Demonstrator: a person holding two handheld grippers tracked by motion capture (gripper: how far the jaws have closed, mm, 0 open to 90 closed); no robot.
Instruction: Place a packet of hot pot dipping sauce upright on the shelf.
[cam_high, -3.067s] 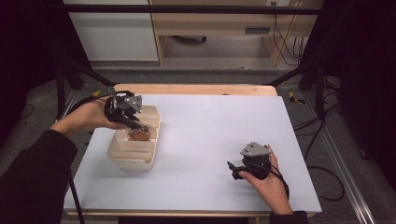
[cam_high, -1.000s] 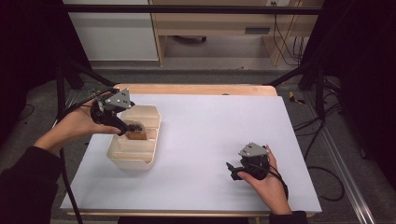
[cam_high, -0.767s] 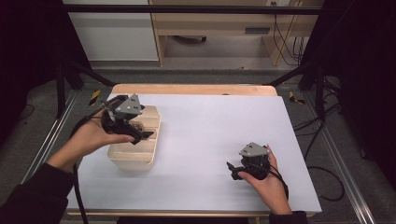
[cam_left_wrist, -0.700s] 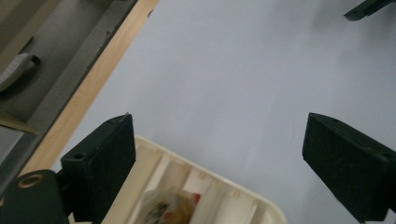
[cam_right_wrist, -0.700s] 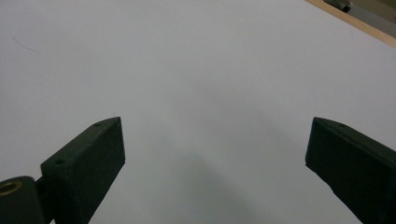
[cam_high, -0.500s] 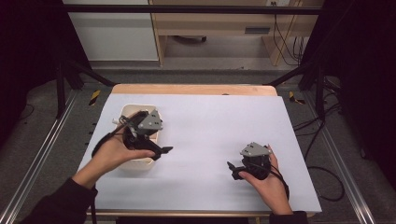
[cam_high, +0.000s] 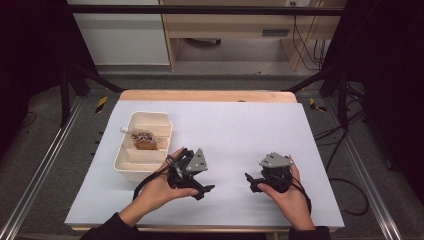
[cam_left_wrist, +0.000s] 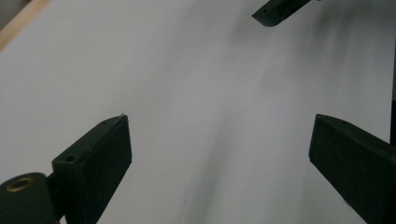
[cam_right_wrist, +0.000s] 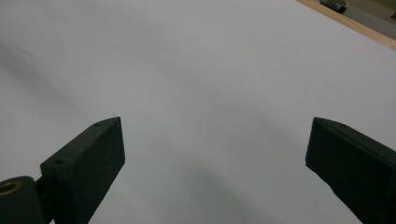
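While the left gripper (cam_high: 204, 189) rests low over the white table (cam_high: 240, 125) with its jaws spread wide and nothing between them, the cream tray (cam_high: 125, 162) lies just beside it, on its far left side. Its jaws have just been opening. Inside the tray's far compartment lies a small food packet (cam_high: 144, 140), well apart from both grippers. The right gripper (cam_high: 251, 181) sits to the right of the left one, near it but not touching, with its jaws also spread and empty above the bare table.
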